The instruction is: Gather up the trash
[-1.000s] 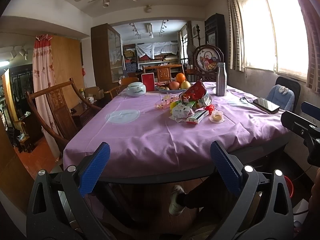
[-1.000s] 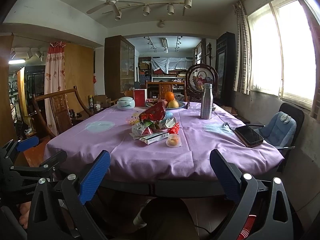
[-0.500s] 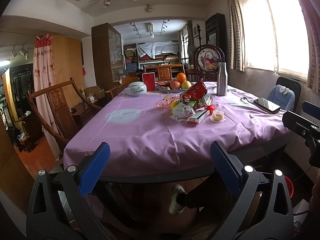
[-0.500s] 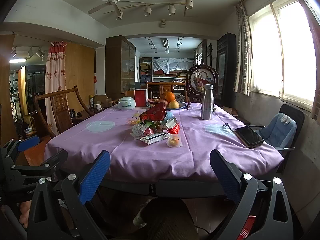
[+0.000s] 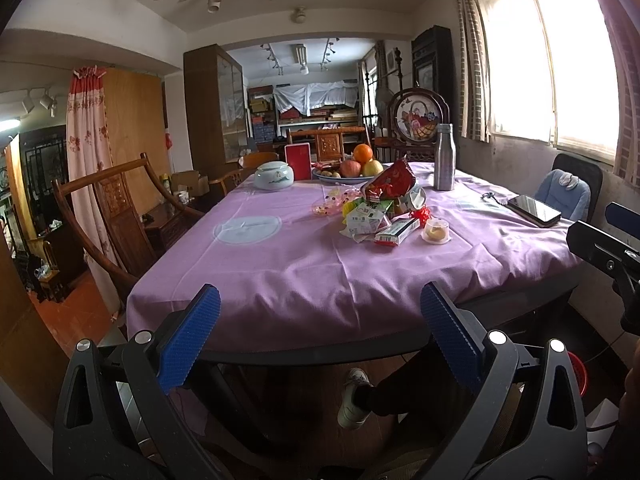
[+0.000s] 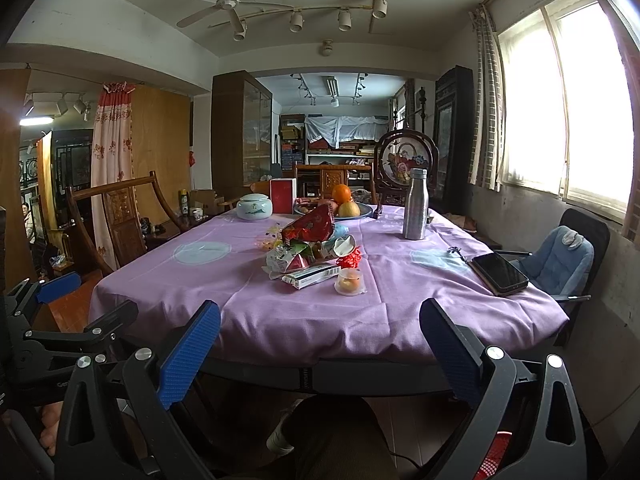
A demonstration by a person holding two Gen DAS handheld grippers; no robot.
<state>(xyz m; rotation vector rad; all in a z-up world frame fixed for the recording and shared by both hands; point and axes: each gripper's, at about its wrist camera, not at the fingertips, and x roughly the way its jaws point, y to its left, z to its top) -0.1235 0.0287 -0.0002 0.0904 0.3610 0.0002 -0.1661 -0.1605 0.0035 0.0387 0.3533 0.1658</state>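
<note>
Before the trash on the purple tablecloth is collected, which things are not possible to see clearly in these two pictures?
- Red plastic basket, both views: cut off behind the gripper's own frame; contents unseen.
- Heap of wrappers, both views: print too small to read; lower pieces covered by the red foil bag.
- Small clear plastic cup: yellow content unidentifiable.
- Left gripper and right gripper: both open, away from the trash.

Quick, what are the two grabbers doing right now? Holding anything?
Left gripper: open, holding nothing.
Right gripper: open, holding nothing.
</note>
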